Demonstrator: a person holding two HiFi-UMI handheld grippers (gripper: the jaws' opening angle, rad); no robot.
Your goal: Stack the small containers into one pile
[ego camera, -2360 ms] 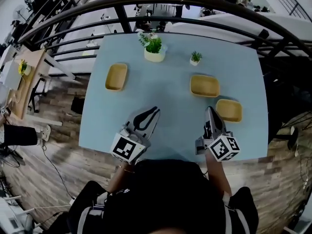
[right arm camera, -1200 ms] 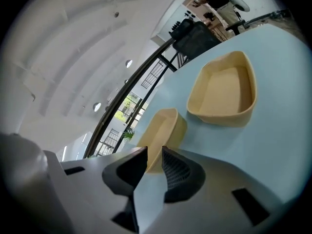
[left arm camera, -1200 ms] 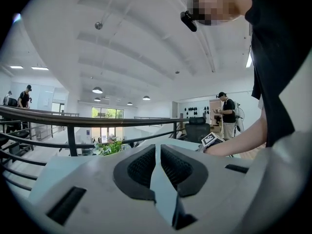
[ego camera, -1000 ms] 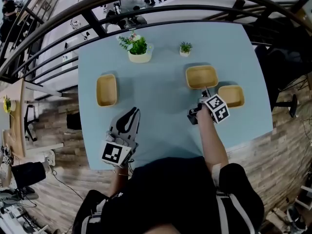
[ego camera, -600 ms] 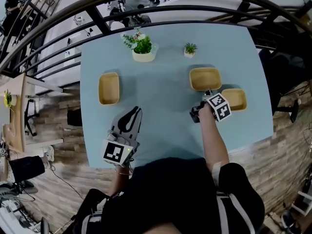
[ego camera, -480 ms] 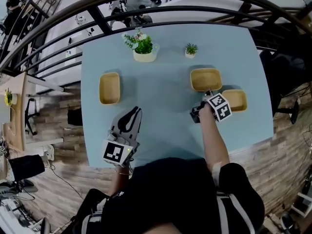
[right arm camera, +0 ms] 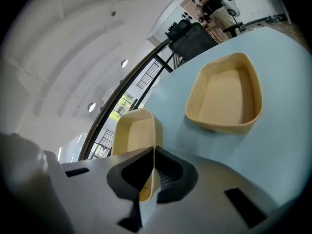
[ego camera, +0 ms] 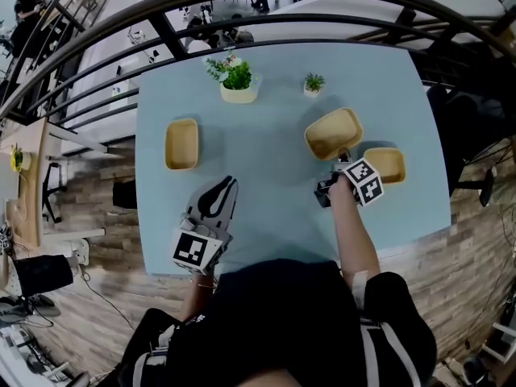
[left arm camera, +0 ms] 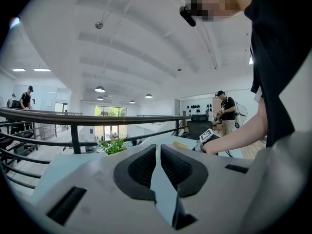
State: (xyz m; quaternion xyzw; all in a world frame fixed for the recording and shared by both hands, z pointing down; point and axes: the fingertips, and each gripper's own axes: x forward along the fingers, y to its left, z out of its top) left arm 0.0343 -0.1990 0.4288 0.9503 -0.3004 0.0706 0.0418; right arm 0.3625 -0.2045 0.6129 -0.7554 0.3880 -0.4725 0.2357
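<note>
Pale blue table, leafy potted plant, smaller plant, black railing, wood floor, perhaps a desk at left

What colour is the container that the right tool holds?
The container is light tan-yellow, shown best in the right gripper view.

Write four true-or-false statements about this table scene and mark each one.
1. The right gripper is clamped on the wall of the tilted container. True.
2. The left gripper grips a container. False: its jaws are shut on nothing.
3. All containers are stacked. False: the left container and the right container lie apart on the table.
4. A large plant and a small plant stand near the table's far edge. True.
</note>
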